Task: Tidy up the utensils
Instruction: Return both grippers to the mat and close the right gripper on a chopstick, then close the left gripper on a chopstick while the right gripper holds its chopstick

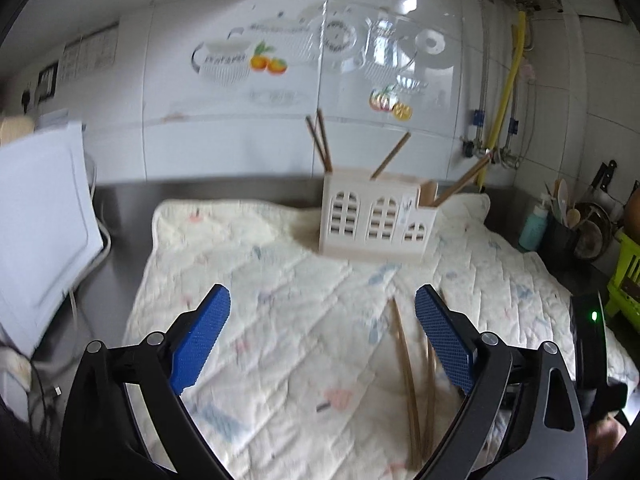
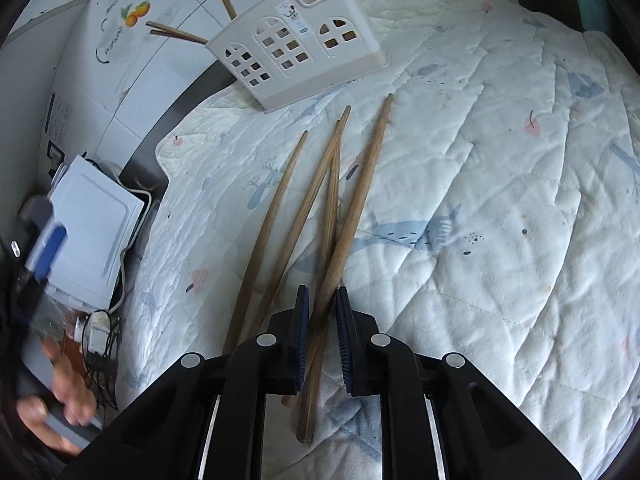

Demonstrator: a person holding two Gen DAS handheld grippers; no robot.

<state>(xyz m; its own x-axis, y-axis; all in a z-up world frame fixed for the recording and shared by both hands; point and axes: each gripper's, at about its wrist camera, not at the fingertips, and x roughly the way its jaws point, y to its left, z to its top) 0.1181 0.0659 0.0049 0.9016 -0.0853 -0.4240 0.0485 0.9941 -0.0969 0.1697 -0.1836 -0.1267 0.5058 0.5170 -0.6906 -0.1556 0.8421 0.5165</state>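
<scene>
The right hand-held gripper (image 2: 322, 336) has its blue-padded jaws drawn narrow around one long brown wooden chopstick (image 2: 360, 196), though whether the pads actually press it is hard to tell. Three more wooden chopsticks (image 2: 280, 220) lie loose just left of it on the white quilted cloth with blue and pink prints (image 2: 500, 160). Ahead stands the white plastic house-shaped utensil holder (image 2: 288, 52), chopsticks upright inside. The left hand-held gripper (image 1: 322, 336) hovers with jaws wide and empty above the cloth, which covers the steel tabletop (image 1: 120, 200).

I note a home kitchen, glossy tiled wall (image 1: 240, 128) behind utensil holder (image 1: 376, 216), steel counter (image 1: 120, 216) beneath it, knives and spatulas (image 1: 568, 204) to its right.
</scene>
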